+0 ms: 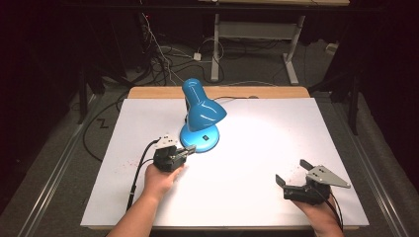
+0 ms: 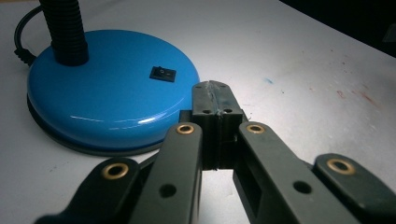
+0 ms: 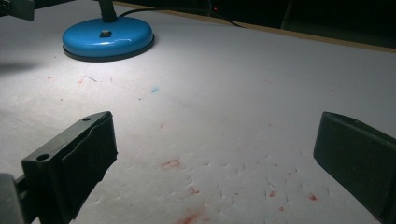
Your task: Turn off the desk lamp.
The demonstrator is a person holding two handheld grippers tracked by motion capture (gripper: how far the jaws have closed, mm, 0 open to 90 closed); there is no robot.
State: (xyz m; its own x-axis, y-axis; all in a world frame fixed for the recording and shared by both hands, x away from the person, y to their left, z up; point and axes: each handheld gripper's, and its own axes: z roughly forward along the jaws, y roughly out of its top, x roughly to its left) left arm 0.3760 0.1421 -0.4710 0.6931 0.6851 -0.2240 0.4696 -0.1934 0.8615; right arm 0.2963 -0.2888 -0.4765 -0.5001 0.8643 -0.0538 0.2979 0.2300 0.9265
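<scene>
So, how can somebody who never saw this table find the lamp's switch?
On the white table stands a blue lamp. On top of its round base sits the switch, a small black rectangle, the only dark patch on the glossy blue beside the ribbed black neck.

I see a glossy blue lamp base (image 2: 107,102), smooth like enamelled metal, under a ribbed black neck (image 2: 65,32). The counter (image 3: 243,93) wears matt white paper, stained red; my left gripper (image 2: 215,95) looks dull black plastic.

A glossy blue desk lamp (image 1: 200,118) stands lit at the table's far centre-left: round base (image 2: 107,102) with a small black rocker switch (image 2: 163,73), black flexible neck, shade tilted down and right.
</scene>
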